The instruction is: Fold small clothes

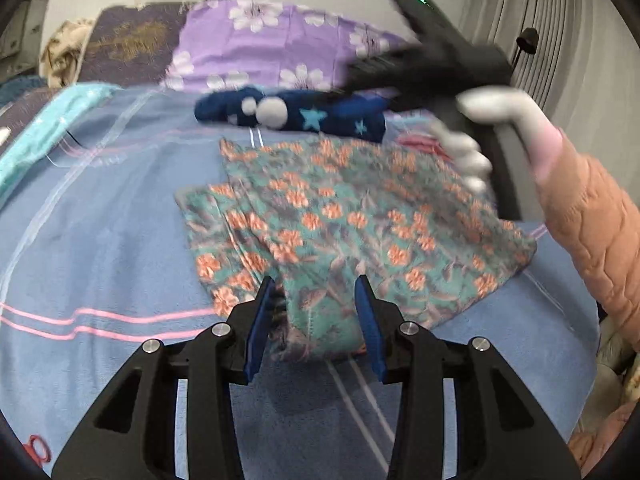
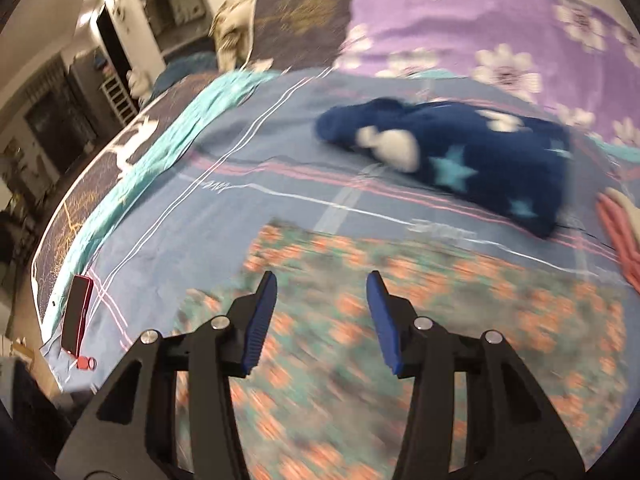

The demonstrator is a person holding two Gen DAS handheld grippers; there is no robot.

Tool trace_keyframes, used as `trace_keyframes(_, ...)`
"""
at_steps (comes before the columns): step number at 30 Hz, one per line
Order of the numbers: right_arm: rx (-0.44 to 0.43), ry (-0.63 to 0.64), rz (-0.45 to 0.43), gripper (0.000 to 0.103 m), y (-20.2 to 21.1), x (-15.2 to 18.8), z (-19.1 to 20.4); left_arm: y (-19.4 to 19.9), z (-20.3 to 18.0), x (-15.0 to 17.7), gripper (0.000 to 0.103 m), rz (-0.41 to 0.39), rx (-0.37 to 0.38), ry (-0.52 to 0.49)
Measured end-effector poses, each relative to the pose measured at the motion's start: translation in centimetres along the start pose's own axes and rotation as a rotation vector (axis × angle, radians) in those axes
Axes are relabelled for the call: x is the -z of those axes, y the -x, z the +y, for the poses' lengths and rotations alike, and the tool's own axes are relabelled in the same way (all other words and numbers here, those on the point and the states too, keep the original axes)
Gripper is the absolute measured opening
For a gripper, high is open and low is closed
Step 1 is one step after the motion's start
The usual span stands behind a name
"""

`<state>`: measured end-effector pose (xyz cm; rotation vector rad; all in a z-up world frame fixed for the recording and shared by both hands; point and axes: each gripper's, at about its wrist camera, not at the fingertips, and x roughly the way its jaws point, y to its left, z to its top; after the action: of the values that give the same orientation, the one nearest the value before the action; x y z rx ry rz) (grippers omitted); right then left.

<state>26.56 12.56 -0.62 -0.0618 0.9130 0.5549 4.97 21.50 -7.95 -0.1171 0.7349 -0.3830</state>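
Observation:
A teal garment with orange flowers (image 1: 352,208) lies folded on the blue striped bed sheet (image 1: 100,240). My left gripper (image 1: 316,312) is at its near corner. A thick fold of the cloth fills the gap between the blue pads and is raised off the sheet, with a shadow under it. My right gripper (image 2: 322,312) hovers open over the same garment (image 2: 440,320), nothing between its fingers; the view is blurred. In the left wrist view it (image 1: 360,76) is a dark blur at upper right, held by a white-gloved hand (image 1: 472,152) in a peach sleeve.
A navy garment with stars (image 1: 320,114) (image 2: 480,160) lies behind the floral one. Behind it is a purple flowered quilt (image 1: 260,48). A teal cloth (image 1: 40,136) runs along the left side. A red phone (image 2: 76,312) sits near the bed's left edge. Pink fabric (image 2: 620,232) lies at right.

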Motion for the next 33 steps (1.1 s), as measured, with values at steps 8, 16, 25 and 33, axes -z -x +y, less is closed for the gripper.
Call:
trace_keyframes(8, 0.002, 0.056, 0.102, 0.047, -8.2, -2.6, 5.0, 0.5, 2.0, 1.1, 0.024, 0.018, 0.111, 0.085)
trace_keyframes(16, 0.123, 0.052, 0.127, 0.003, -11.8, -3.3, 5.4, 0.9, 2.9, 1.9, 0.002, 0.017, 0.146, 0.142)
trace_keyframes(25, -0.024, 0.0, 0.026, 0.003, -8.7, -5.6, 5.9, 2.8, 3.0, 3.4, 0.002, 0.007, 0.15, 0.165)
trace_keyframes(33, -0.031, -0.005, 0.118, 0.004, -13.4, -2.8, 5.1, 3.2, 2.3, 3.1, 0.023, 0.012, 0.137, 0.134)
